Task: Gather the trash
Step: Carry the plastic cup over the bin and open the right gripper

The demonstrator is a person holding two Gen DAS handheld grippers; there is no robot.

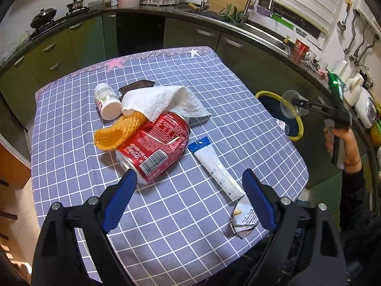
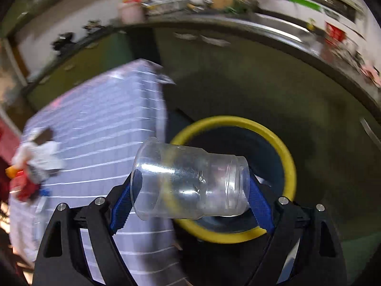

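My right gripper [image 2: 193, 181] is shut on a clear plastic cup [image 2: 188, 181], which lies sideways with one pad at its mouth and the other at its base. It hangs above a dark bin with a yellow rim [image 2: 281, 147] beside the table. In the left wrist view the cup [image 1: 289, 103] is over the bin [image 1: 266, 93]. My left gripper [image 1: 188, 183] stands open above the table with nothing between its fingers. Just ahead of it lie a crushed red cola can [image 1: 154, 145] and a white and blue tube [image 1: 214, 166].
The checked tablecloth [image 1: 214, 88] also bears an orange mesh sleeve [image 1: 119, 131], a paper towel [image 1: 164, 102], a white pill bottle [image 1: 107, 101], a dark tray [image 1: 137, 86] and a torn wrapper [image 1: 245, 217]. Kitchen counters and a sink [image 1: 266, 31] curve behind. A person's hand [image 1: 343, 138] holds the right gripper.
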